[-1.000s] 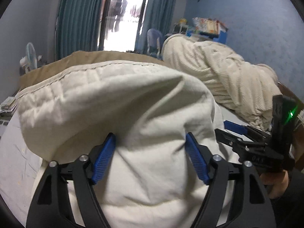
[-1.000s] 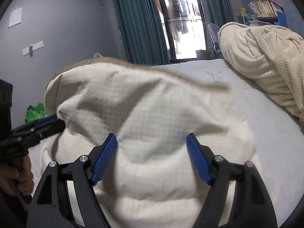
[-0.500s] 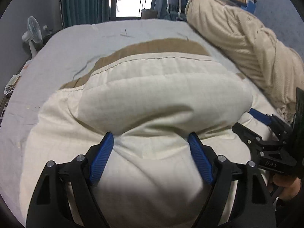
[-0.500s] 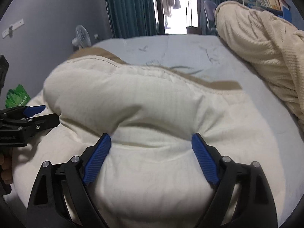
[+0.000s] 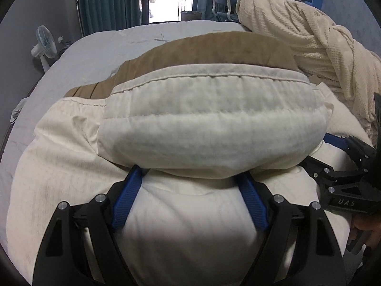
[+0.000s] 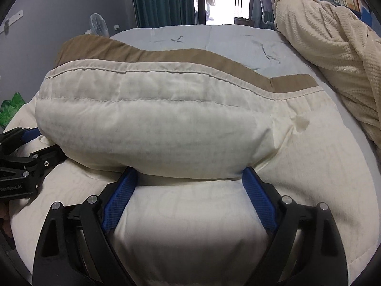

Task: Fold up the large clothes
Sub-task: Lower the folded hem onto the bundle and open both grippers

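A large cream padded garment (image 5: pixel 209 119) with a tan lining (image 5: pixel 214 50) lies on the bed, its near part doubled over into a thick roll. That roll rests across the tips of my left gripper (image 5: pixel 188 174), whose pads press a fat wad of the cloth. In the right wrist view the same garment (image 6: pixel 154 119) covers the tips of my right gripper (image 6: pixel 188 171). Those jaws stand wide, with cloth lying between them. Each gripper also shows at the edge of the other's view, the right gripper (image 5: pixel 333 166) and the left gripper (image 6: pixel 31 147).
The pale blue bed sheet (image 6: pixel 238 40) stretches behind the garment. A bulky cream knitted blanket (image 5: pixel 309 35) is heaped along the right side. A standing fan (image 5: pixel 44 45) is left of the bed, and a chair, curtains and a bright window are beyond it.
The garment, held up before both cameras a second ago, has come down onto the bed with its top folded over. Both grippers tipped downward. The right jaws have widened.
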